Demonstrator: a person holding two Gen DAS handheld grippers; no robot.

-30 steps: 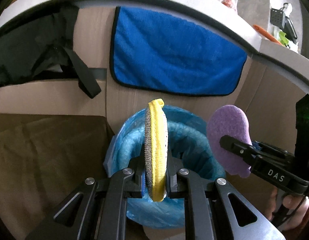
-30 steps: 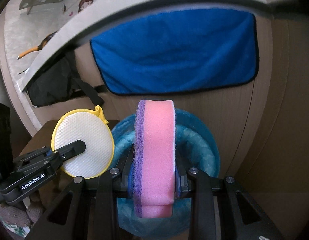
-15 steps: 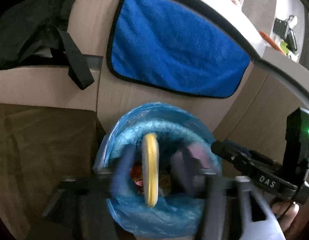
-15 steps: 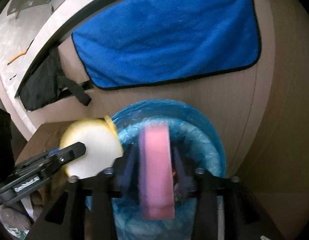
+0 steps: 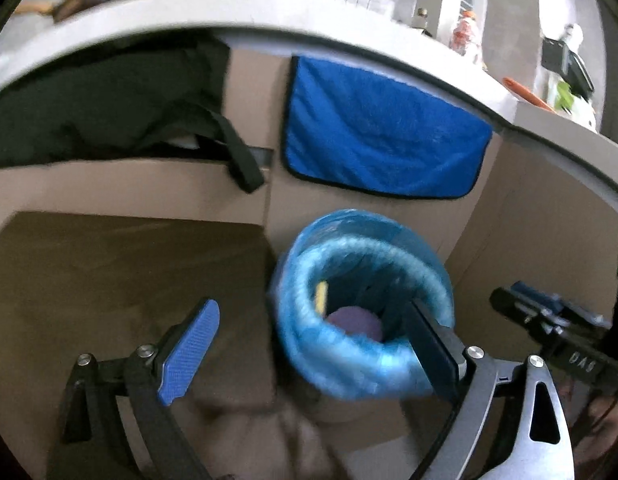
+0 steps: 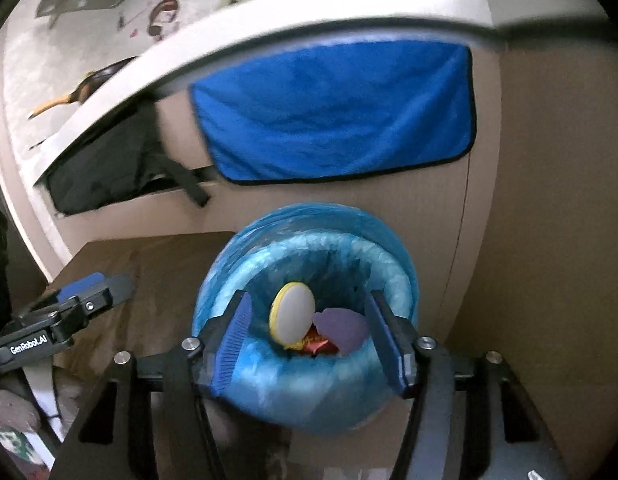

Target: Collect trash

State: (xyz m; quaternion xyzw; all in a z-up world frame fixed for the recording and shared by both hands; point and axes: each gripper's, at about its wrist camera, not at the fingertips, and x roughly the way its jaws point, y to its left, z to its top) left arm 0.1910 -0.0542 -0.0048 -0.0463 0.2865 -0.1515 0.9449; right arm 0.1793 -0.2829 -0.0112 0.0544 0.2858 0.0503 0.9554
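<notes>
Both the left gripper (image 5: 309,344) and the right gripper (image 6: 309,340) are opening wide, empty. Between them sits the blue-lined trash bin (image 6: 389,280); inside lie the yellow-rimmed scrub pad (image 6: 291,312) and purple sponge (image 6: 341,328), partly hidden behind the liner's rim, blurred.

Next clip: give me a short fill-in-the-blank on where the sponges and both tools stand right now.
1. The round yellow-rimmed sponge lies inside the ____-lined bin.
2. The purple sponge rests to the ____ of it in the right wrist view.
3. Both the left tool and right tool hold ____.

Missing: blue; right; nothing
</notes>
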